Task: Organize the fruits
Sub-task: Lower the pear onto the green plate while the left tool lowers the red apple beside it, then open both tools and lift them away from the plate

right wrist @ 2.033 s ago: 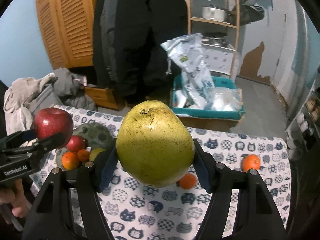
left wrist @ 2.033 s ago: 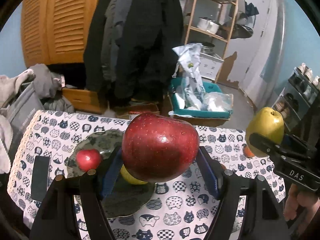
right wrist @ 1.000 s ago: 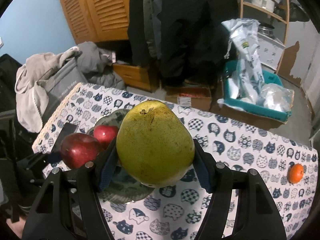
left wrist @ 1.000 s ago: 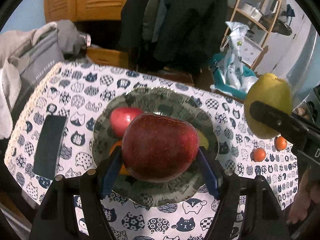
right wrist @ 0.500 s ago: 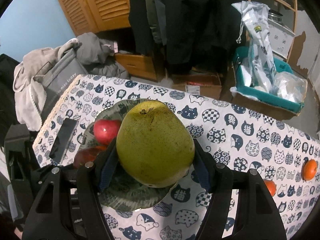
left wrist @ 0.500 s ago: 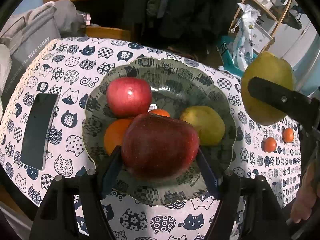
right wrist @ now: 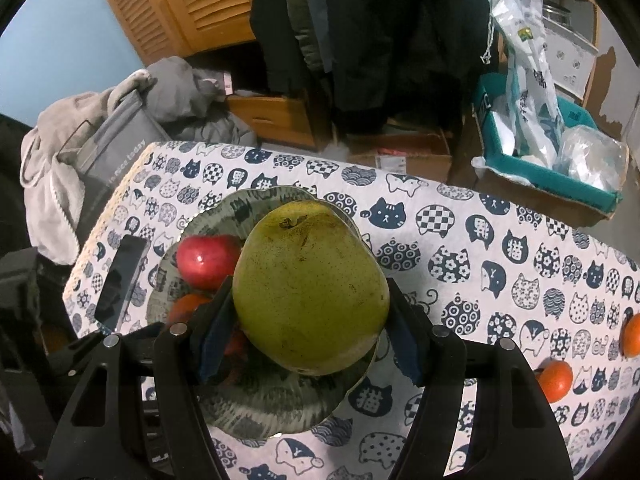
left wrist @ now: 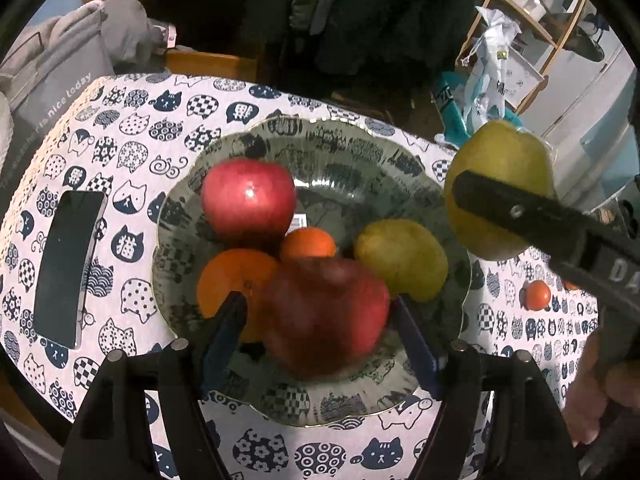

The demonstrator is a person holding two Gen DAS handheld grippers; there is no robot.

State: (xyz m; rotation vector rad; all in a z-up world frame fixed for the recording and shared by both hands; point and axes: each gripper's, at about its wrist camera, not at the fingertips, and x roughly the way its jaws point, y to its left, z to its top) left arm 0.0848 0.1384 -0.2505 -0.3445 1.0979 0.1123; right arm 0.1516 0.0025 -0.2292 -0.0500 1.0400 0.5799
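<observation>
A dark red apple (left wrist: 326, 316), blurred, sits between the pads of my left gripper (left wrist: 318, 302) just above the patterned green bowl (left wrist: 320, 124). The jaws are opening, and a gap shows on each side of the apple. The bowl holds a bright red apple (left wrist: 248, 198), two oranges (left wrist: 236, 276), and a yellow-green pear (left wrist: 400, 258). My right gripper (right wrist: 309, 286) is shut on a large green pear (right wrist: 312, 292) and hangs over the bowl's right side (right wrist: 280, 404). That held pear (left wrist: 500, 160) also shows in the left wrist view.
A black phone (left wrist: 66, 264) lies on the cat-print cloth left of the bowl. Two mandarins (right wrist: 554, 376) lie near the table's right end. A grey bag (right wrist: 108, 148) leans by the left edge. A teal crate (right wrist: 540, 172) stands on the floor beyond.
Both grippers have come down closer over the bowl. The left jaws have spread, and the dark apple has slipped lower between them and turned blurred. The right grip on the pear is unchanged.
</observation>
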